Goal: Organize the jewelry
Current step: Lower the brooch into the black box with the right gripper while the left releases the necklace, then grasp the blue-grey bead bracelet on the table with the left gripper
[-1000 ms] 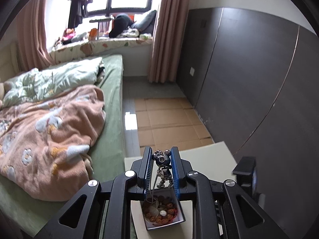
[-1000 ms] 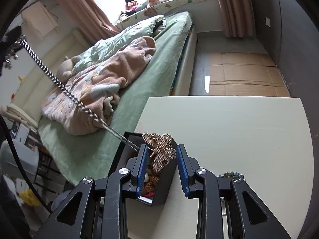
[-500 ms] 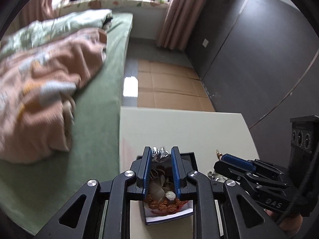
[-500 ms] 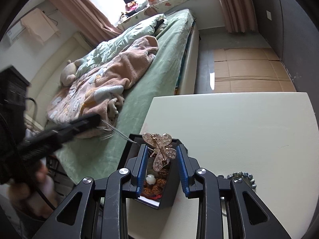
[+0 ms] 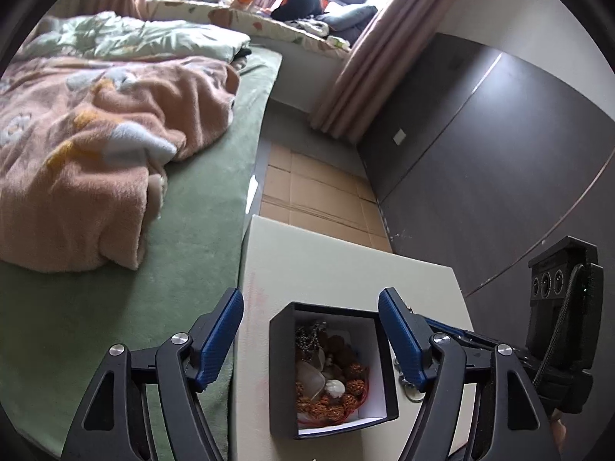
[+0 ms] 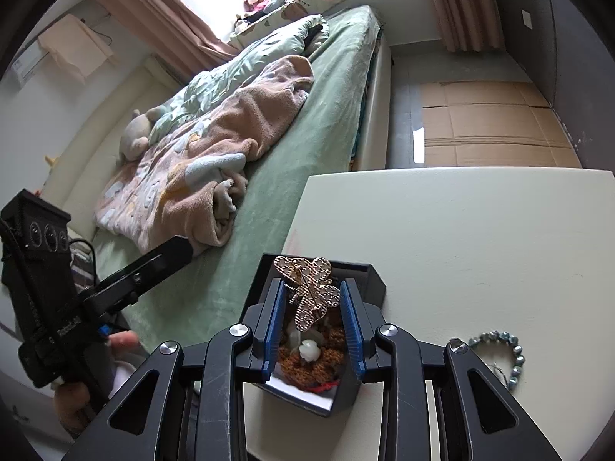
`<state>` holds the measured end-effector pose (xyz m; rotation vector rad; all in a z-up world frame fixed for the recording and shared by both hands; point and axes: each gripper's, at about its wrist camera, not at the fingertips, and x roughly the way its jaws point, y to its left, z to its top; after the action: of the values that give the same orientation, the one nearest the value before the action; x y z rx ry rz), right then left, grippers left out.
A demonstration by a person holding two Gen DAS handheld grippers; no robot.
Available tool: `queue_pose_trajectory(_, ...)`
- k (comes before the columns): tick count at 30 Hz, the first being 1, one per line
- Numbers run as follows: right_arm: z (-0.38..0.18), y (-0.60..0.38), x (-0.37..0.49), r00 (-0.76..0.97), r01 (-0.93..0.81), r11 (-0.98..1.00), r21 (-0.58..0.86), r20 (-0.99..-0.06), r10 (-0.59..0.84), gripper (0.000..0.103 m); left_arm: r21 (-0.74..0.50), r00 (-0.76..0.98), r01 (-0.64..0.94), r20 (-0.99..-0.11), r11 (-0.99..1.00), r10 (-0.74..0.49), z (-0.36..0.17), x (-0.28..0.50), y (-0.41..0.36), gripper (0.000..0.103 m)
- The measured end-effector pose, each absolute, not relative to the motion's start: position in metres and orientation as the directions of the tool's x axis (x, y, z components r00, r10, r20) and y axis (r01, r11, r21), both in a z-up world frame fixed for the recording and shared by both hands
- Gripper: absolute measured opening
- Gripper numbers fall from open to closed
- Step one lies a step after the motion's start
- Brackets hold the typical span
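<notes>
A black jewelry box (image 5: 330, 372) with a white inside stands on the cream table (image 5: 326, 265), holding orange-brown beads, a white bead and a silver chain (image 5: 309, 336). My left gripper (image 5: 311, 330) is open and empty, its fingers spread either side of the box. My right gripper (image 6: 312, 307) is shut on a gold butterfly brooch (image 6: 309, 290) and holds it just above the same box (image 6: 369, 280). A grey-blue bead bracelet (image 6: 507, 357) lies on the table (image 6: 461, 230) to the right.
A bed with a green sheet (image 5: 184, 253) and a pink blanket (image 5: 88, 153) runs along the table's left edge. A dark wall (image 5: 480, 161) stands on the right. Cardboard (image 5: 315, 188) covers the floor beyond the table.
My left gripper lowered to the box and opened, letting go of the silver robot charm with its chain, which now lies in the box. My right gripper kept holding the brooch above the box.
</notes>
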<state>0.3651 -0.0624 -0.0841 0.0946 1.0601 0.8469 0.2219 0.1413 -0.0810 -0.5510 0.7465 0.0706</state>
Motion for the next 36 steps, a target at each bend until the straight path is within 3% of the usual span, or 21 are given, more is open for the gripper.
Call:
queue_pose_trajectory(3,-0.085,-0.053,0.368,0.235,-0.554,0.720,0.418,-0.751,0.617,0.034,-0.447,0.726,-0.264,-0.675,0.855,-0.129,-0.087,0.224,0.143,0.074)
queue_pose_trajectory(5,-0.089,-0.050,0.371,0.210,-0.543,0.720,0.432,-0.760,0.615,0.064,-0.446,0.729,-0.264,-0.673,0.855,-0.126,-0.087,0.224,0.143,0.074)
queue_pose_trajectory(7,-0.089,-0.056,0.371,0.220,-0.530,0.727,0.437,-0.757,0.616,0.070,-0.444,0.736,-0.261,-0.666,0.857,-0.121,-0.086,0.222,0.143,0.075)
queue_pose_trajectory(11,-0.083,-0.074,0.371,0.265,-0.515,0.751,0.413,-0.757,0.598,0.070,-0.442,0.736,-0.255,-0.666,0.860,-0.124,-0.086,0.222,0.140,0.082)
queue_pose_trajectory(24,-0.081,-0.159,0.372,0.327,-0.396,0.834,0.385,-0.789,0.520,0.070,-0.363,0.702,-0.105,-0.687,0.926,-0.190,-0.075,0.236,0.082,0.083)
queue_pose_trajectory(36,-0.092,-0.226,0.373,0.358,-0.231,0.870,0.436,-0.793,0.493,0.070,-0.223,0.595,0.046,-0.777,0.974,-0.206,-0.074,0.256,0.013,0.083)
